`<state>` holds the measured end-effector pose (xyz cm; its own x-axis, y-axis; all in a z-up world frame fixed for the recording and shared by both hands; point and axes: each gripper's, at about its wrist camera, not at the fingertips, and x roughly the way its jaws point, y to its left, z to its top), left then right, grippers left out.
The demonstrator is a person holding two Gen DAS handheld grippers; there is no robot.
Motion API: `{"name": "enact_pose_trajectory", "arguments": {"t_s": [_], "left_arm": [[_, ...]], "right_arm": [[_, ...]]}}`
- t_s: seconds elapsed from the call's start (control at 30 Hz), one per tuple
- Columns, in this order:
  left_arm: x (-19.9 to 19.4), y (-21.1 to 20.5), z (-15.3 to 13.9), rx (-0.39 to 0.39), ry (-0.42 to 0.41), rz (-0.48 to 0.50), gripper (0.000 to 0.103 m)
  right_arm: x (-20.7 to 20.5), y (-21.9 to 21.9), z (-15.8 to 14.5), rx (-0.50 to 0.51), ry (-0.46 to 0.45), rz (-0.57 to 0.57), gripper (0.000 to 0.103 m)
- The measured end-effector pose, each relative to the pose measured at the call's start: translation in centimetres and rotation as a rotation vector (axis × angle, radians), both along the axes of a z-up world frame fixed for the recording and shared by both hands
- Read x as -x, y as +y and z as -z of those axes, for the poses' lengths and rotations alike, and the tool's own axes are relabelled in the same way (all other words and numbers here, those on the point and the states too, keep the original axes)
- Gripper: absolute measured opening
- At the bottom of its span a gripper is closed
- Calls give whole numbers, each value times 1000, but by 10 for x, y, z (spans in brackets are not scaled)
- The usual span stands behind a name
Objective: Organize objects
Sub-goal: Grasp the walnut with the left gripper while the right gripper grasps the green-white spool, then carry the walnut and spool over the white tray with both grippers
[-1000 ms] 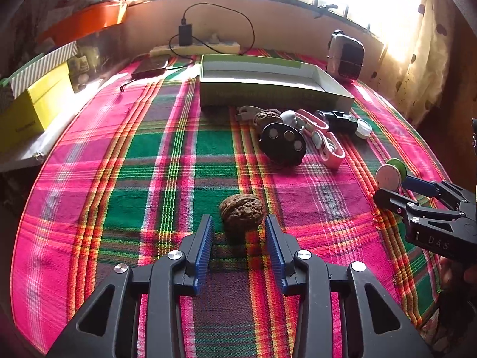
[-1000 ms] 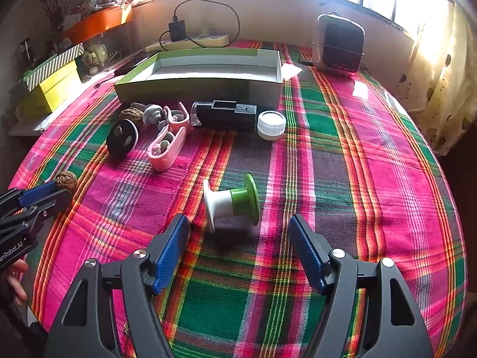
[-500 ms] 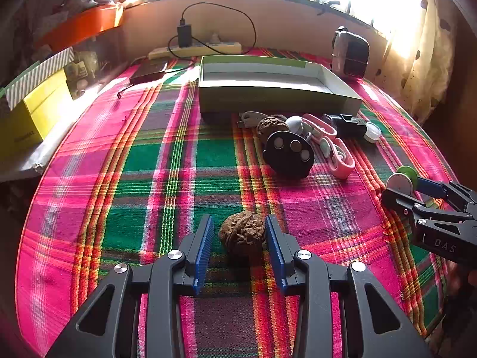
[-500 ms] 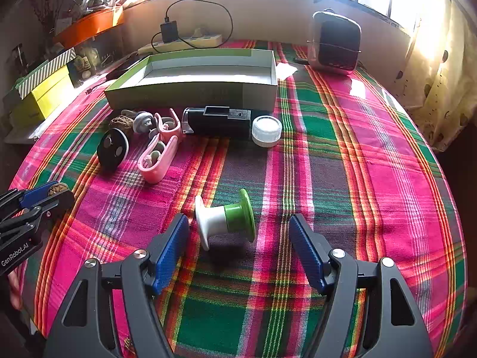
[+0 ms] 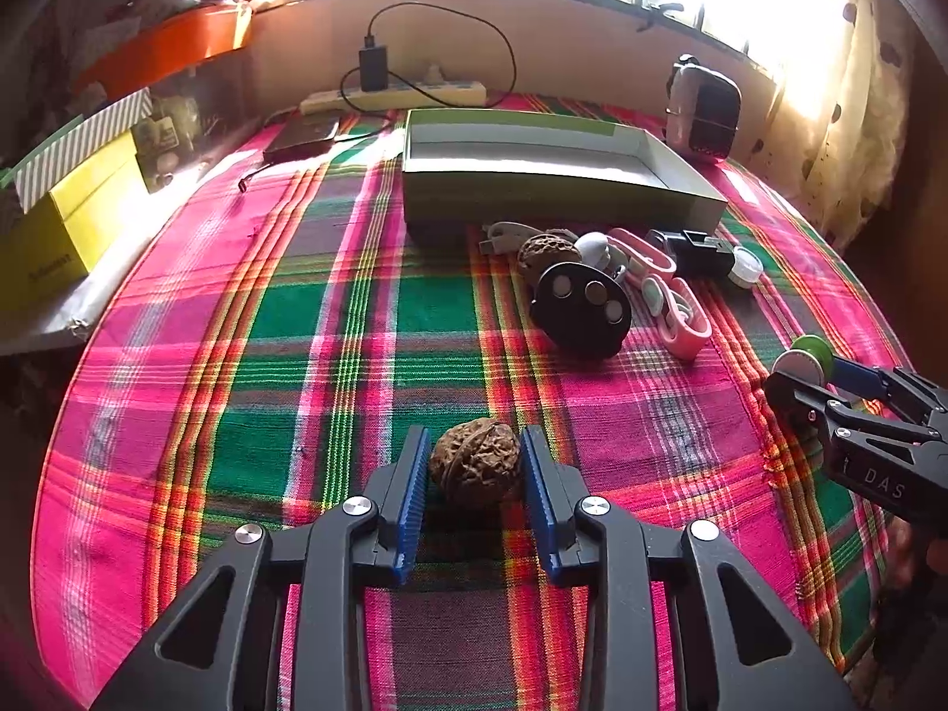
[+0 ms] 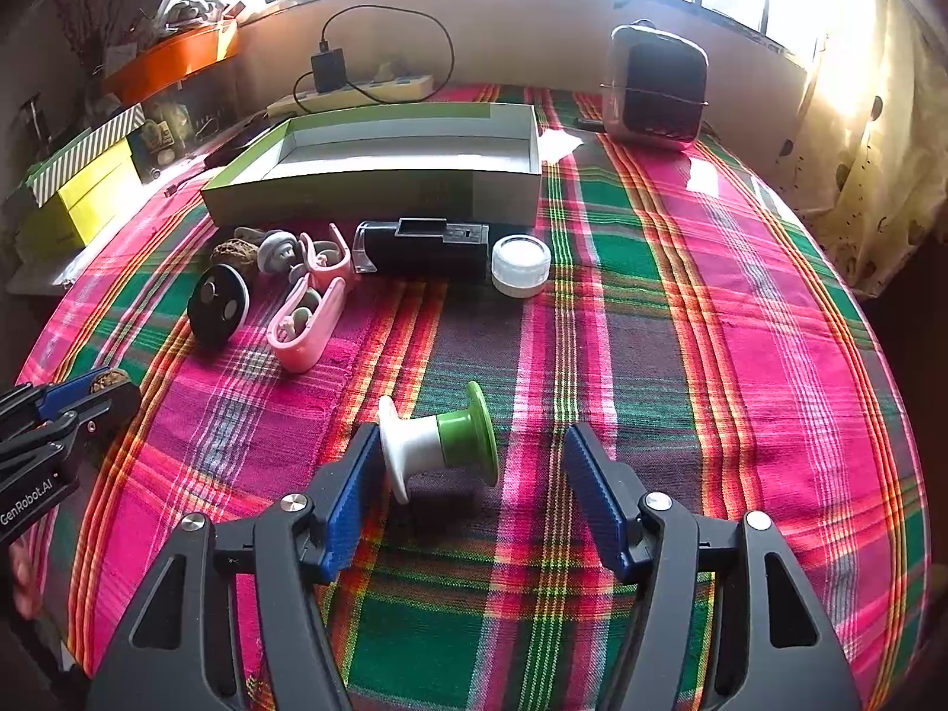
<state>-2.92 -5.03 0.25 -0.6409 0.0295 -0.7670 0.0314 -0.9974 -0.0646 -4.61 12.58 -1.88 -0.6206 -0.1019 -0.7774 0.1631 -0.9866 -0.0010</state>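
Table [image 6: 740, 308]: plaid-covered, carries everything.
Box [image 6: 379, 189]: open-topped at far edge, likely destination.
Right gripper [image 6: 474, 492]: closing around spool [image 6: 438, 450] near front edge; left pad touching, right pad apart, not yet gripped.
Left gripper [image 5: 474, 480]: closing on walnut [image 5: 477, 465]; contact uncertain.

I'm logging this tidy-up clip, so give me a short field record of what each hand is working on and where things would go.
left tongs: closing around the walnut; contact unclear
right tongs: closing, spool between them; right pad apart from it
surface: plaid cloth
open box: at the far side; nothing visible inside
still loose: black disc, pink case, white cap
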Motion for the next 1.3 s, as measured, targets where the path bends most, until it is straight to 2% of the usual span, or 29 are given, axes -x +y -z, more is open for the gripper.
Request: {"name": "enact_pose_trajectory", "arguments": {"t_s": [0.37, 0.8, 1.3], "left_arm": [[0, -1, 0, -4, -1, -1, 29], [8, 0, -7, -8, 4, -3, 29], [63, -7, -48, -28, 70, 19, 29]], "right_arm": [[-1, 2, -2, 0, 8, 6, 33], [3, 4, -6, 9, 15, 11, 33], [45, -5, -49, 20, 94, -38, 33]]}}
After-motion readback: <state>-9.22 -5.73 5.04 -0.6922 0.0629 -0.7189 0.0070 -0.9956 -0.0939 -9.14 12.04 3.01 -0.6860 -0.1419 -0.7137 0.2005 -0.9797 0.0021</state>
